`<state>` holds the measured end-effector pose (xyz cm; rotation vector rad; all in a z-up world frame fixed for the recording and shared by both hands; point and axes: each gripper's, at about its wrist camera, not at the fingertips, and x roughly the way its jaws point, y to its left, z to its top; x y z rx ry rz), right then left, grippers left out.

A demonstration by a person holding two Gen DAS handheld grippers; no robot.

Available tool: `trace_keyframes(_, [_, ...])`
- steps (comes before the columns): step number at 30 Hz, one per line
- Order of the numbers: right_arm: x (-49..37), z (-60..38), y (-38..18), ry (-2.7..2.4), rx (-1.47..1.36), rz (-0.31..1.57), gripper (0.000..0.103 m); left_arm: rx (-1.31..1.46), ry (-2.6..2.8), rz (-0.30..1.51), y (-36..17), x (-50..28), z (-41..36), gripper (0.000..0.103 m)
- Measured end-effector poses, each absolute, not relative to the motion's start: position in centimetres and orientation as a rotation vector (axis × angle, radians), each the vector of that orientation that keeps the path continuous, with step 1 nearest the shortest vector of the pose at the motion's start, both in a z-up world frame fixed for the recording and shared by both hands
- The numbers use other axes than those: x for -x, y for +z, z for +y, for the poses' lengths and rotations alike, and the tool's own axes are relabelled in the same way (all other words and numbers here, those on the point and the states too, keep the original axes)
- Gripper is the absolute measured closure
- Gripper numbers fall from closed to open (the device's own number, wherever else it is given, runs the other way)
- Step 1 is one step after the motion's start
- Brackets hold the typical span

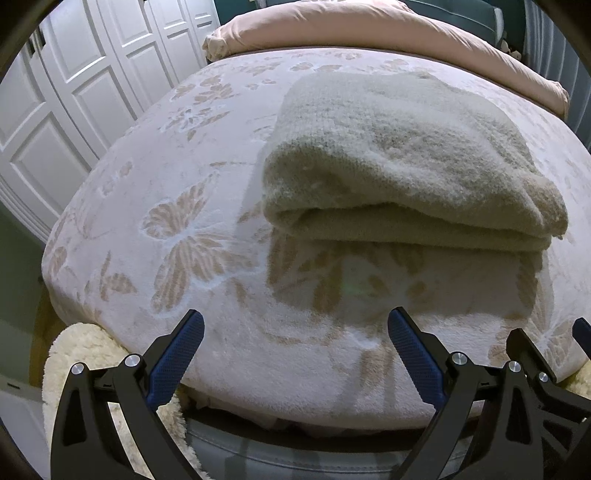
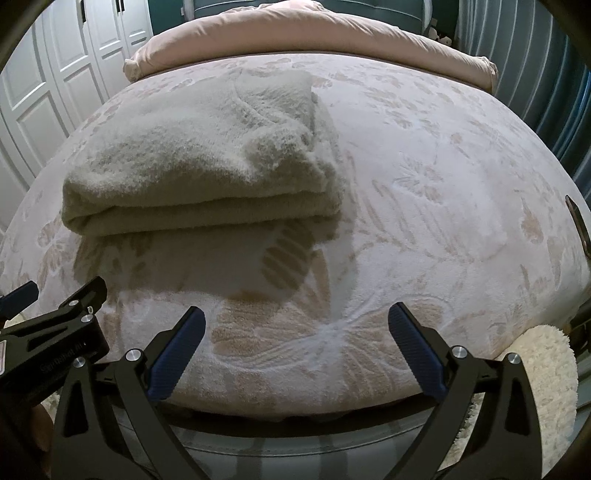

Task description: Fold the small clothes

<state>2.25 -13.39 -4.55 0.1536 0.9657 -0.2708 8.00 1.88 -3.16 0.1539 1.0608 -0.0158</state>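
A fuzzy beige knit garment (image 1: 399,158) lies folded in a thick stack on the bed, its folded edge facing me; it also shows in the right wrist view (image 2: 199,158). My left gripper (image 1: 295,332) is open and empty, held over the bed's near edge, short of the garment. My right gripper (image 2: 295,328) is open and empty too, to the right of the garment and nearer the bed's foot. The left gripper's body (image 2: 55,332) shows at the lower left of the right wrist view.
The bed has a pale floral blanket (image 1: 177,236). A pink duvet (image 1: 332,33) is bunched at the far end. White wardrobe doors (image 1: 74,92) stand at the left. A cream fluffy rug (image 2: 546,369) lies at the bed's foot. A dark flat object (image 2: 580,229) lies at the right edge.
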Motion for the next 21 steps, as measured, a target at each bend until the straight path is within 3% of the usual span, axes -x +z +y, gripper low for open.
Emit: trace_keyframes(21, [-2.22, -12.95, -4.03, -0.268, -0.157, 0.959, 0.006, -0.16, -0.001, 1.044, -2.46, -8.07, 2.1, 0.007])
